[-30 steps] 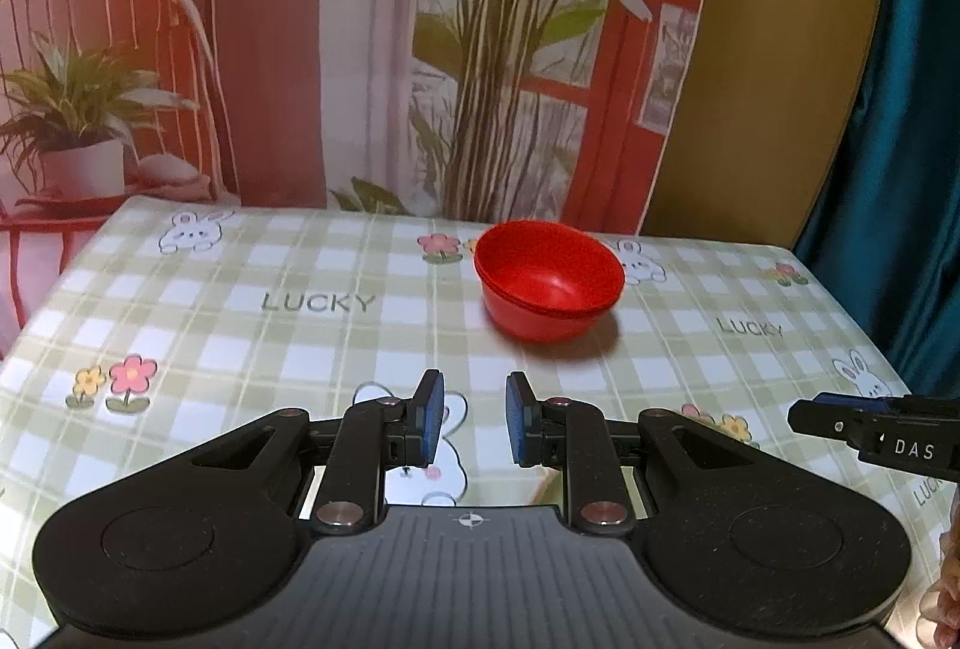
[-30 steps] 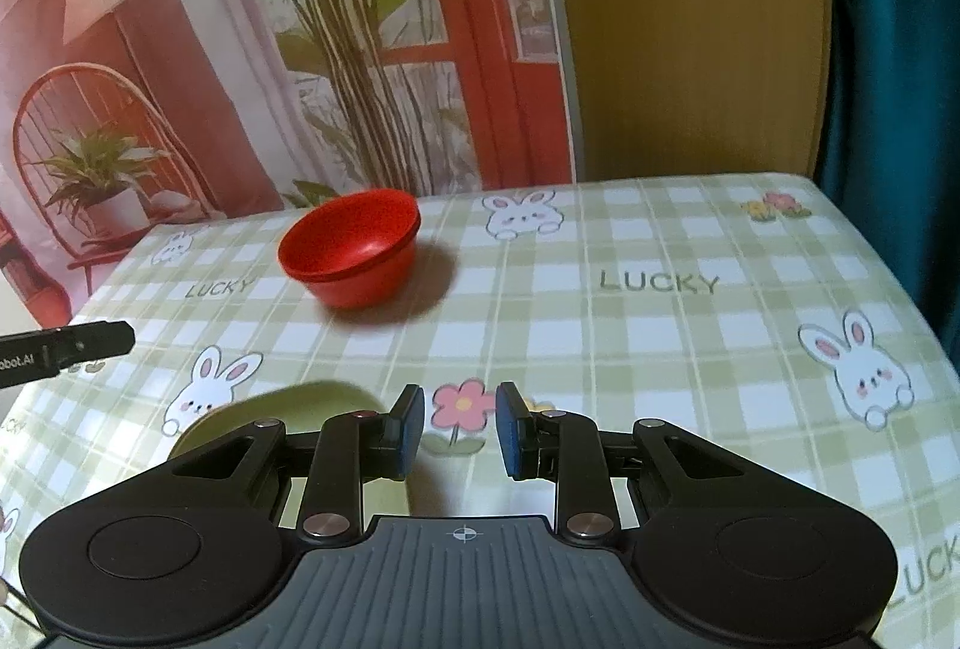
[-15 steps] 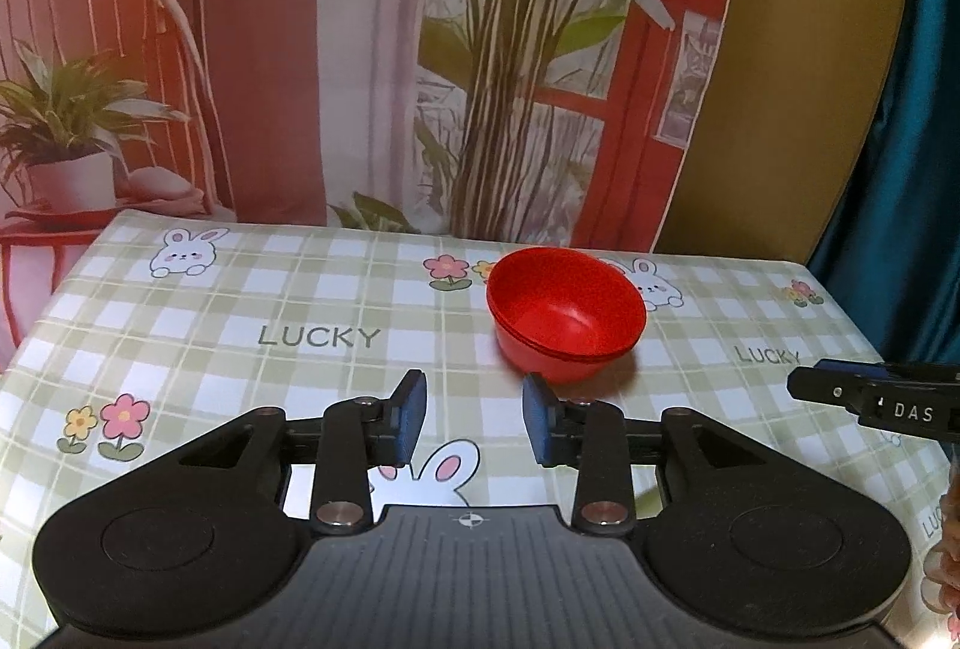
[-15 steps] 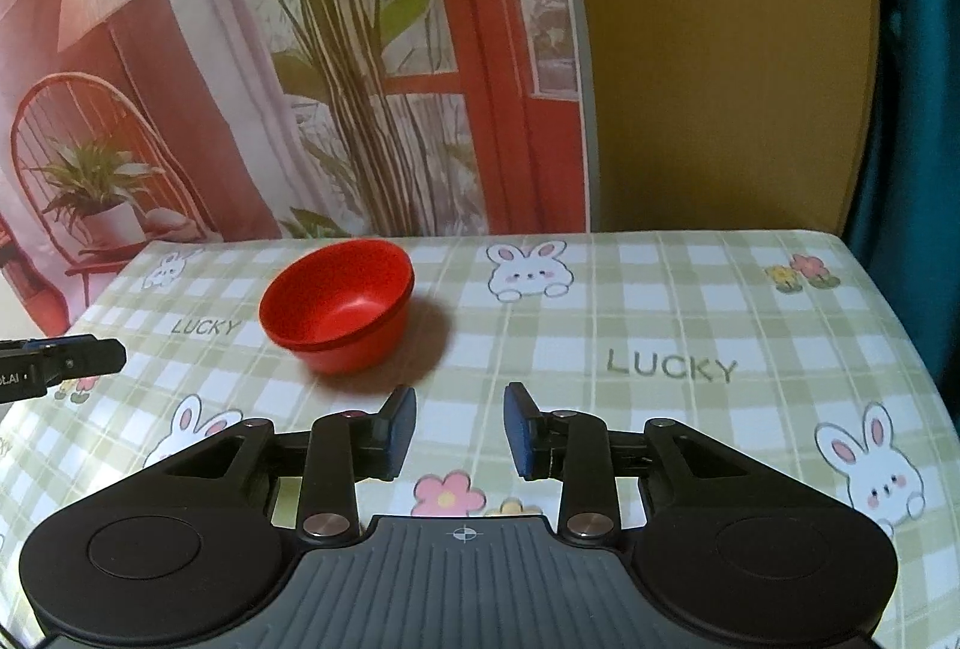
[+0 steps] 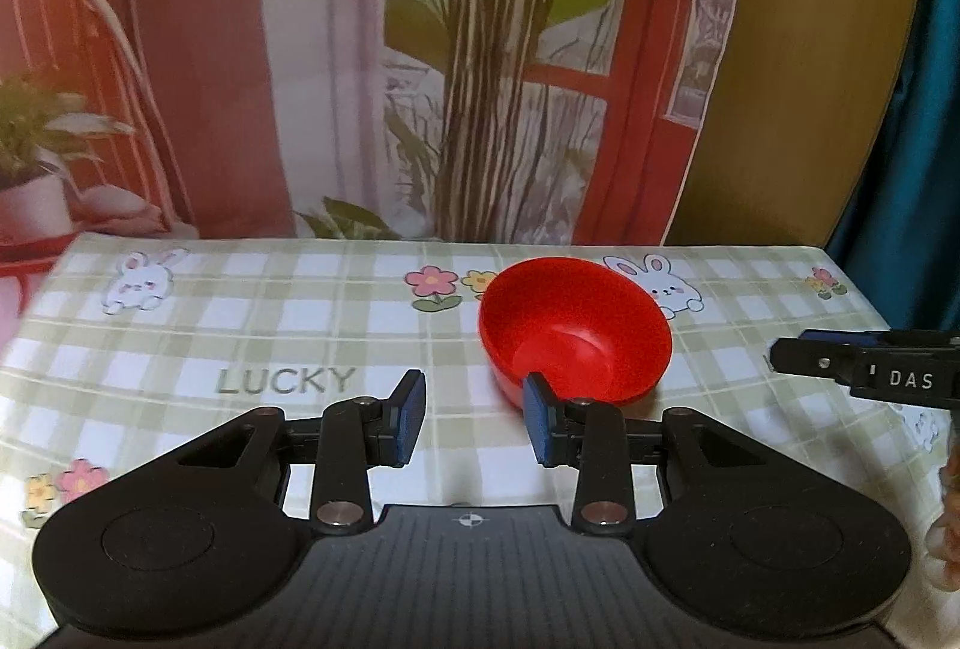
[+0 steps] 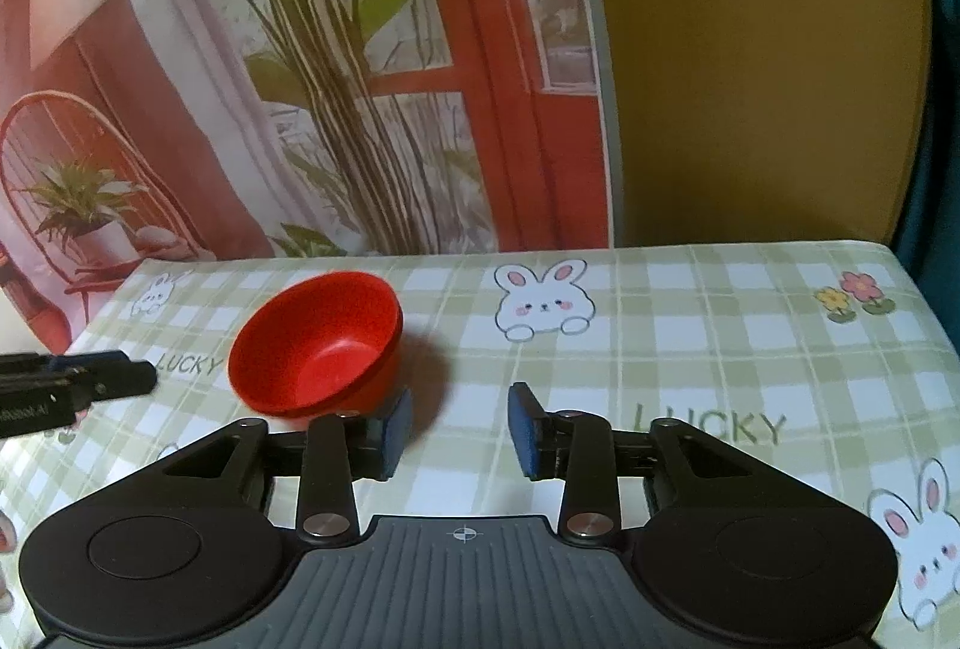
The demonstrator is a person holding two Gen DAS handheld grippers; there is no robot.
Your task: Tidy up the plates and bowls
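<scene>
Left gripper (image 5: 474, 424) is hovering over the surface (image 5: 270, 325), its blue-padded fingers (image 5: 408, 418) standing apart with nothing between them. The red bowl (image 5: 573, 328) is sitting upright on the checked cloth, toward the far middle of the surface, just ahead and to the right of this gripper. The right finger's tip is overlapping the bowl's near wall in the left wrist view; contact cannot be told. A printed rabbit (image 5: 660, 283) is lying just behind the bowl's right rim, printed flowers (image 5: 441, 286) just to its left.

Right gripper (image 6: 459, 430) is also hanging over the surface (image 6: 690, 349), fingers (image 6: 525, 430) apart and holding nothing. In the right wrist view the bowl (image 6: 318, 349) is lying ahead and to the left, its near wall overlapped by the left finger tip; touching or not cannot be told. Each gripper's tip is showing at the edge of the other's view: right gripper (image 5: 864, 370) at the right, left gripper (image 6: 72, 388) at the left. A printed backdrop (image 6: 300, 79) with plants is hanging behind the surface.
</scene>
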